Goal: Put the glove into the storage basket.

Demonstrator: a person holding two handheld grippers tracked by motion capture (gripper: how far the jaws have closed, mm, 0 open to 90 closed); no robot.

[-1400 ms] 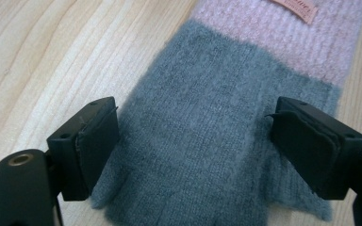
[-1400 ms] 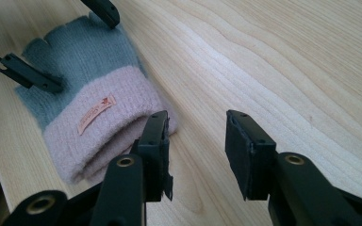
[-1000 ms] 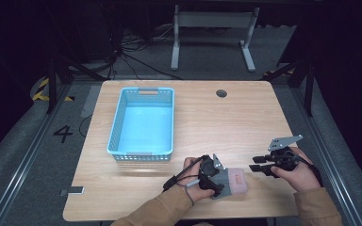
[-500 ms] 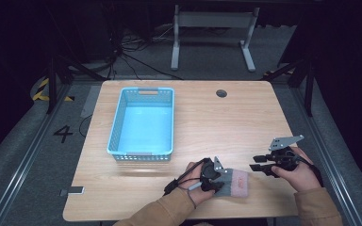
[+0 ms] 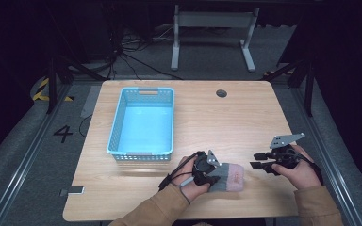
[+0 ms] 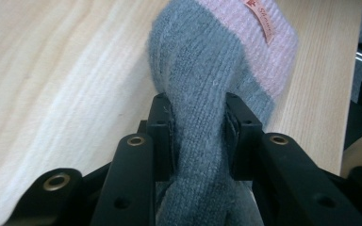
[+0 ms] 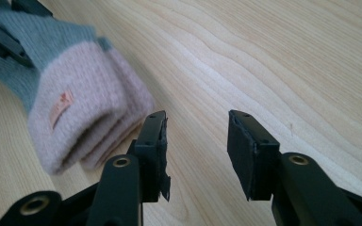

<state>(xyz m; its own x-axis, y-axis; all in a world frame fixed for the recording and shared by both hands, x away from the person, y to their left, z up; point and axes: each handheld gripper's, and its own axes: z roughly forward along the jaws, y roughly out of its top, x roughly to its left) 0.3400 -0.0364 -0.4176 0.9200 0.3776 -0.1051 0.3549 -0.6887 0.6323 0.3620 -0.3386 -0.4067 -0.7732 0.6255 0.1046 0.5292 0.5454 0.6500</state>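
A folded grey knit piece with a pink cuff and a small orange label (image 5: 230, 178) (image 6: 207, 89) (image 7: 75, 113) lies near the table's front edge, right of centre. My left gripper (image 5: 215, 175) (image 6: 199, 136) is shut on its grey end; the jaws have just been closing, and the wool bulges between the pads. My right gripper (image 5: 256, 160) (image 7: 195, 155) stands open to the right of the pink cuff, apart from it, with bare wood between its fingers.
A light blue slotted basket (image 5: 115, 127), with nothing in it, stands left of centre on the wooden table (image 5: 226, 122). A round cable hole (image 5: 221, 93) sits near the far edge. A small dark tag (image 5: 75, 190) lies at the front left corner.
My left gripper's jaws closed onto the grey end of the knit piece, and the hand shifted slightly. The right hand and gripper stayed where they were.
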